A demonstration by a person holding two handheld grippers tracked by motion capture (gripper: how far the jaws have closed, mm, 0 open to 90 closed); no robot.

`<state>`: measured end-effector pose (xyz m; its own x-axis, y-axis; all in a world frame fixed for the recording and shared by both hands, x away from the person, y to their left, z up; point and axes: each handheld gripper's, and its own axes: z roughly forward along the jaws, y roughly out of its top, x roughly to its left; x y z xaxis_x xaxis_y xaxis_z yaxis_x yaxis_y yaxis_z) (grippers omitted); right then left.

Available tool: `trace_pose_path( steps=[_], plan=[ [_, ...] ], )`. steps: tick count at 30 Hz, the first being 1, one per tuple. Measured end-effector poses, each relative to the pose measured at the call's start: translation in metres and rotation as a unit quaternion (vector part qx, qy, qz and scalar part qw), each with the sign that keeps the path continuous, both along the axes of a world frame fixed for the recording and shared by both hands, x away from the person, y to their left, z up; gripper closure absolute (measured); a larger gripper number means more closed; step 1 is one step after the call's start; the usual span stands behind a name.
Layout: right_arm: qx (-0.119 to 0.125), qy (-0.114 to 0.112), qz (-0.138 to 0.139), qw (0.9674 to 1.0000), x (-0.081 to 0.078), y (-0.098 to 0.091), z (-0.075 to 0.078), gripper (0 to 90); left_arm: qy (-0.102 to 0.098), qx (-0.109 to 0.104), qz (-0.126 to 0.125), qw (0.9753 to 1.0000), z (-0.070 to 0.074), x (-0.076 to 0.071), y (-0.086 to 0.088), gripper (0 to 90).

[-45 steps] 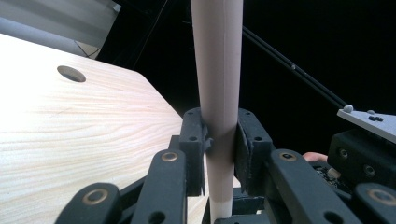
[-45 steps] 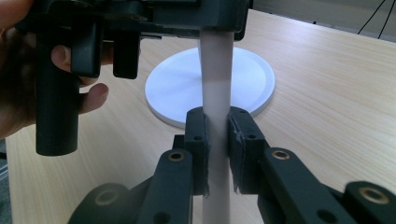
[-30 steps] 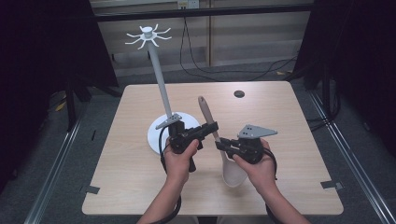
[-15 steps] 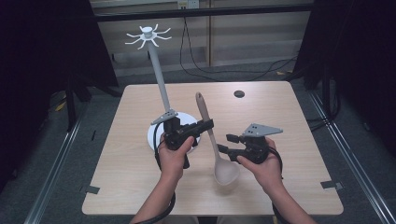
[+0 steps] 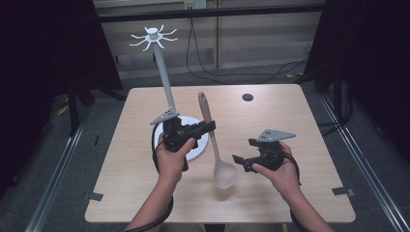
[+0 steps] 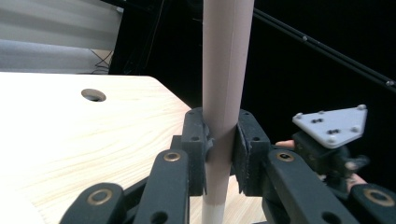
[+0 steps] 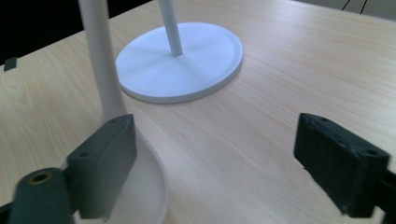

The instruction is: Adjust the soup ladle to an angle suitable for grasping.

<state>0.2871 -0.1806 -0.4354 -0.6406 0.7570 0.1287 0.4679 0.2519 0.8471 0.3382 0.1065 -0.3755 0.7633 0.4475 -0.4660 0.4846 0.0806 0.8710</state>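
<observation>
While right gripper [image 5: 238, 162] fingers apart, left gripper [image 5: 209, 126] fingers clamped on spoon [image 5: 216, 151] handle.

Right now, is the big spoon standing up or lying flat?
Standing up. The left gripper clamps the pink-handled white spoon upright, bowl hanging low by the table.

Items counted: one wooden table [image 5: 145, 193], one spoon [image 5: 215, 145] at centre frame, and one white hook stand [image 5: 162, 72] at upper left of centre. Two handheld grippers are present, the left gripper [image 5: 210, 126] and the right gripper [image 5: 239, 162]. One round hole [image 5: 247, 97] sits in the tabletop, upper right of centre.
</observation>
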Motion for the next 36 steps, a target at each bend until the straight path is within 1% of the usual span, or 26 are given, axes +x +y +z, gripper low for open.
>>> trace_pose_path(
  steps=[2, 4, 5, 6, 8, 9, 10, 12, 13, 14, 15, 19, 22, 25, 27, 30, 33, 36],
  plan=[
    [-0.004, 0.002, -0.005, 1.0, 0.001, -0.001, -0.004, 7.5, 0.0, 0.0, -0.002, 1.0, 0.004, 0.001, 0.003, 76.7],
    [-0.011, 0.005, -0.003, 0.9999, 0.001, -0.001, -0.007, 4.8, -0.003, 0.006, -0.003, 1.0, 0.008, 0.001, 0.006, 76.7],
    [-0.022, 0.002, -0.002, 0.9998, 0.002, -0.002, -0.009, 4.5, -0.003, 0.009, -0.001, 1.0, 0.009, 0.001, 0.006, 76.7],
    [-0.025, 0.001, -0.001, 0.9997, 0.002, -0.002, -0.01, 4.2, -0.004, 0.008, -0.003, 1.0, 0.011, 0.002, 0.007, 76.7],
    [-0.021, 0.006, -0.01, 0.9997, 0.003, -0.004, -0.012, 3.8, -0.003, 0.009, -0.006, 0.9999, 0.014, 0.002, 0.01, 76.6],
    [-0.022, 0.007, -0.009, 0.9997, 0.003, -0.005, -0.012, 3.8, -0.003, 0.011, -0.007, 0.9999, 0.016, 0.003, 0.011, 76.6],
    [-0.023, 0.007, -0.009, 0.9997, 0.003, -0.006, -0.013, 3.8, -0.002, 0.009, -0.009, 0.9999, 0.017, 0.003, 0.012, 76.6],
    [-0.021, 0.009, -0.016, 0.9996, 0.003, -0.007, -0.014, 3.8, 0.0, 0.012, -0.01, 0.9999, 0.02, 0.004, 0.015, 76.6],
    [-0.021, 0.009, -0.017, 0.9996, 0.003, -0.008, -0.014, 3.8, 0.001, 0.01, -0.011, 0.9999, 0.022, 0.004, 0.016, 76.7],
    [-0.019, 0.01, -0.017, 0.9996, 0.003, -0.009, -0.014, 3.8, 0.002, 0.013, -0.011, 0.9999, 0.023, 0.004, 0.017, 76.7],
    [-0.019, 0.009, -0.016, 0.9996, 0.003, -0.009, -0.014, 3.8, 0.004, 0.007, -0.013, 0.9999, 0.025, 0.005, 0.018, 76.7],
    [-0.018, 0.007, -0.015, 0.9997, 0.003, -0.008, -0.012, 3.8, 0.003, 0.001, -0.015, 0.9999, 0.034, 0.006, 0.021, 76.6],
    [-0.016, 0.006, -0.015, 0.9997, 0.003, -0.008, -0.012, 3.8, -0.001, 0.004, -0.015, 0.9999, 0.043, 0.007, 0.024, 76.7],
    [-0.016, 0.007, -0.014, 0.9997, 0.003, -0.007, -0.012, 3.8, 0.001, -0.002, -0.014, 0.9999, 0.05, 0.008, 0.028, 76.7],
    [-0.015, 0.007, -0.014, 0.9998, 0.003, -0.006, -0.012, 3.8, 0.0, -0.001, -0.013, 0.9999, 0.054, 0.009, 0.031, 76.7],
    [-0.015, 0.007, -0.013, 0.9998, 0.003, -0.006, -0.012, 3.8, 0.0, -0.005, -0.011, 0.9999, 0.059, 0.011, 0.035, 76.7],
    [-0.015, 0.007, -0.013, 0.9998, 0.003, -0.005, -0.012, 3.8, -0.001, -0.004, -0.007, 1.0, 0.063, 0.012, 0.037, 76.6],
    [-0.016, 0.007, -0.013, 0.9998, 0.003, -0.005, -0.013, 3.8, -0.001, -0.004, -0.01, 0.9999, 0.066, 0.012, 0.039, 76.6]
  ],
)
